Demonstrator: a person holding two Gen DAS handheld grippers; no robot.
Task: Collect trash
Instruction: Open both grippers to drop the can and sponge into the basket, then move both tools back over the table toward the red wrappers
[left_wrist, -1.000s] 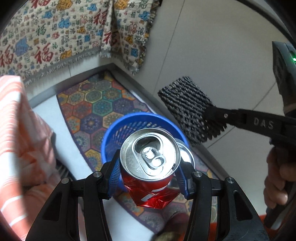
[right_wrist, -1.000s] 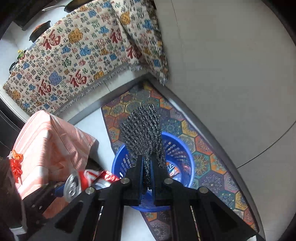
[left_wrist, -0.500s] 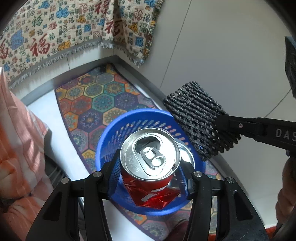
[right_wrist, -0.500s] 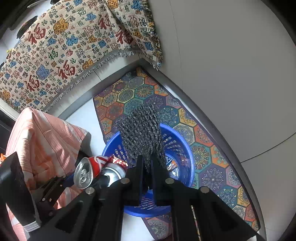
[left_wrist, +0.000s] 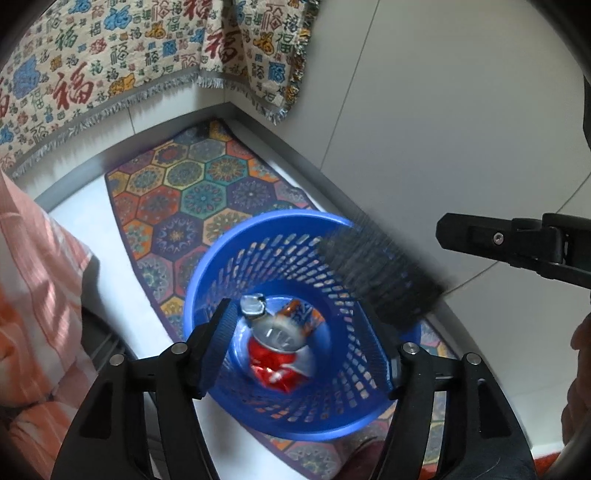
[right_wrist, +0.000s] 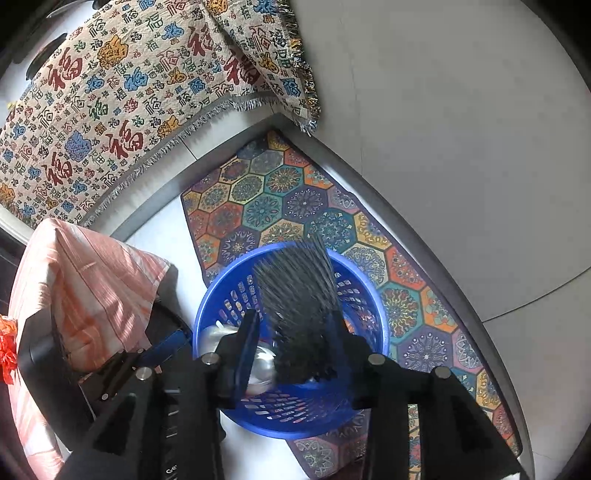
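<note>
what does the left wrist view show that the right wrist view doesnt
Only the left wrist view shows the red can lying in the basket, with the open left gripper above it. Only the right wrist view shows the open right gripper from behind and a red scrap at the far left. Both show the blue basket, the blurred black mesh and the rug.

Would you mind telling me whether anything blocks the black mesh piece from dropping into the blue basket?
Nothing visible does. The black mesh piece is blurred, between the open right gripper fingers, directly over the blue basket. Below it lie only cans on the basket floor.
</note>
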